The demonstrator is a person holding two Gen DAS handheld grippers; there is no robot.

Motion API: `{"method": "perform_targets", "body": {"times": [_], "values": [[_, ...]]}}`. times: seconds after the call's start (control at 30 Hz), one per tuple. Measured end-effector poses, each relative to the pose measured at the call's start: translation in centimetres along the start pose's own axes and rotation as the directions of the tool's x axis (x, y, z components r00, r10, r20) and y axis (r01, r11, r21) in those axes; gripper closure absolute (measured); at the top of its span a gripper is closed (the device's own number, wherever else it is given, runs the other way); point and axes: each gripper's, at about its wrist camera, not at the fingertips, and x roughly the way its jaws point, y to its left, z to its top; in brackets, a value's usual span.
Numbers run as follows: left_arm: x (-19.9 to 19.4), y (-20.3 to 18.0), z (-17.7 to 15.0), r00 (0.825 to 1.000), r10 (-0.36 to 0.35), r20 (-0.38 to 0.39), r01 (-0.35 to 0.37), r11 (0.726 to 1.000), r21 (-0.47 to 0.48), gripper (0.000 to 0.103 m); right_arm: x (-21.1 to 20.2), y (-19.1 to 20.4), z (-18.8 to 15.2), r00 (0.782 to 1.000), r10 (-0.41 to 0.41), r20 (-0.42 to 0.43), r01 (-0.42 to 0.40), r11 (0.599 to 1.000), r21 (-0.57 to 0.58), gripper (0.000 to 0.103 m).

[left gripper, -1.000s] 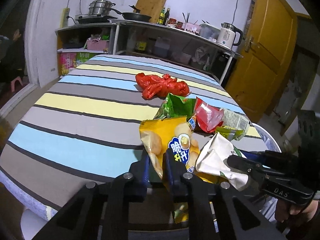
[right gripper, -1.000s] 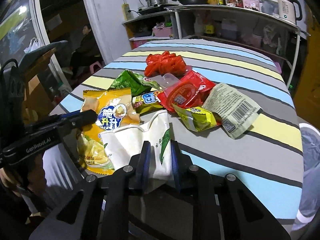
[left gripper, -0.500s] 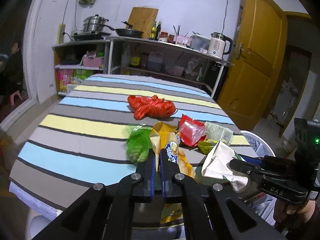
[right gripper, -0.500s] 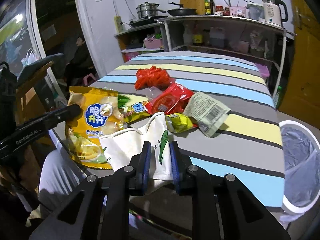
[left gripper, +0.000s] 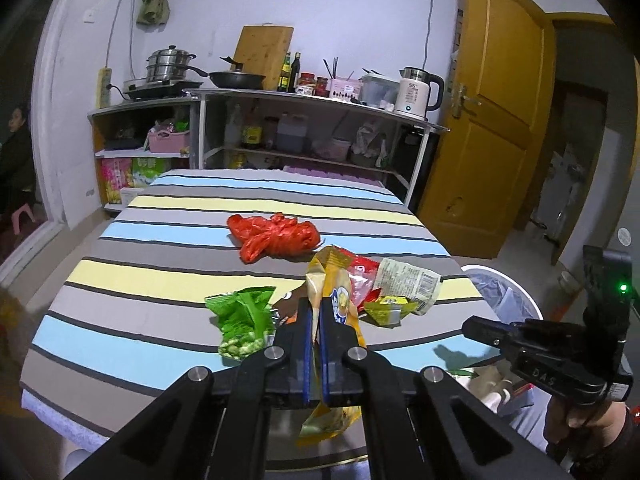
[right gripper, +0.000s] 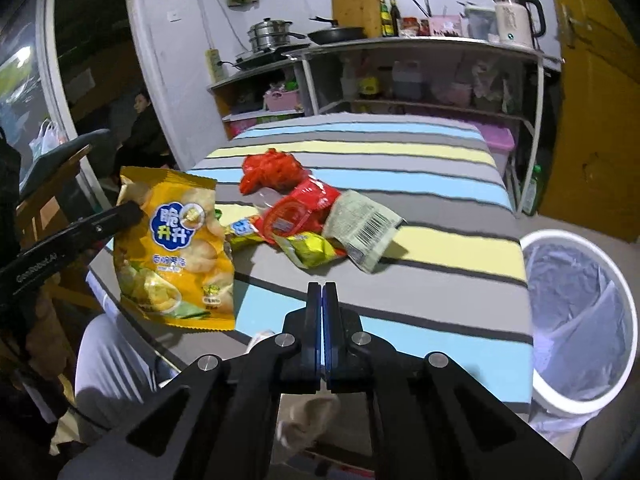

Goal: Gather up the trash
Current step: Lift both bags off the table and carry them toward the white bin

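My left gripper (left gripper: 319, 308) is shut on a yellow chip bag (left gripper: 334, 292) and holds it above the near table edge; the bag also shows in the right wrist view (right gripper: 172, 240). My right gripper (right gripper: 322, 292) is shut on a white paper wrapper (right gripper: 308, 420) that hangs below the jaws, mostly hidden. On the striped table (left gripper: 160, 248) lie a red plastic bag (left gripper: 276, 236), a green snack bag (left gripper: 244, 316), a red packet (right gripper: 300, 212), a small yellow-green packet (right gripper: 316, 248) and a barcode wrapper (right gripper: 360, 228).
A white bin with a clear liner (right gripper: 580, 320) stands on the floor at the table's right side. Shelves with pots and a kettle (left gripper: 416, 90) line the far wall. A yellow door (left gripper: 488, 140) is at the right. A person (right gripper: 142, 128) sits at the left.
Both grippers have pulled back and risen from the table. The chip bag lifted off the table in my left gripper. The white wrapper now hangs below my right gripper.
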Motion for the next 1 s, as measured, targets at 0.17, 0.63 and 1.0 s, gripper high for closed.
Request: {"method": "perform_targets", "body": {"times": [0.17,0.63,1.0], "values": [[0.3,0.0,0.1,1.000,-0.006,-0.005,0.006,1.000,0.001,0.100,-0.4,-0.9,-0.2,0.998,0.059,-0.023,-0.058,0.998,0.008,0.081],[-0.2,-0.6,-0.2,1.000,-0.024,-0.004,0.024,1.000,0.004,0.100,-3.7,5.2,-4.1,0.990,0.131,-0.043,-0.137,0.908,-0.395,0.058],[-1.1,-0.5,-0.3,1.000,-0.028,0.003,0.028,1.000,-0.005,0.100,-2.0,4.9,-4.5,0.999,0.001,-0.045,-0.022,0.884,-0.467,0.085]]}}
